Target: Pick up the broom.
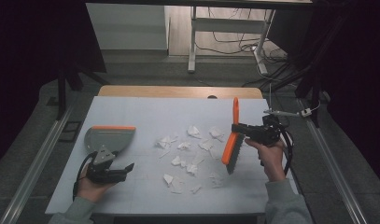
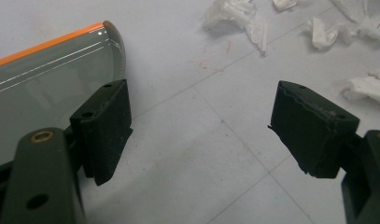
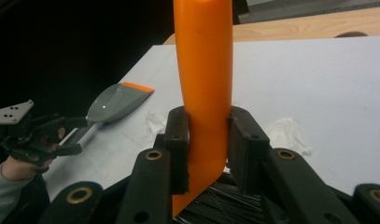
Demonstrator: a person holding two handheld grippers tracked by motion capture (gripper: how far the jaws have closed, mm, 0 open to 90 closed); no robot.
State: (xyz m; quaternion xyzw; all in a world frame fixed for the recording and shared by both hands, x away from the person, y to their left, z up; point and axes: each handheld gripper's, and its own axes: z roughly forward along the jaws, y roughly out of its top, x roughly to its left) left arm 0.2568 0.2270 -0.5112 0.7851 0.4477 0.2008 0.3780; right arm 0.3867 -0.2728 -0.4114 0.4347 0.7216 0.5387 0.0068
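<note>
My right claw [image 1: 241, 130] was clamped on the brush [image 1: 232, 151], my left claw [image 2: 197, 130] gaped apart beside the dustpan [image 1: 110, 136], so grabbing it came next, I think.

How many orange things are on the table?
2. The orange-handled brush with black bristles is held at the right, clamped in the right gripper. The grey plastic dustpan with an orange edge strip lies at the left, beside the open left gripper.
</note>
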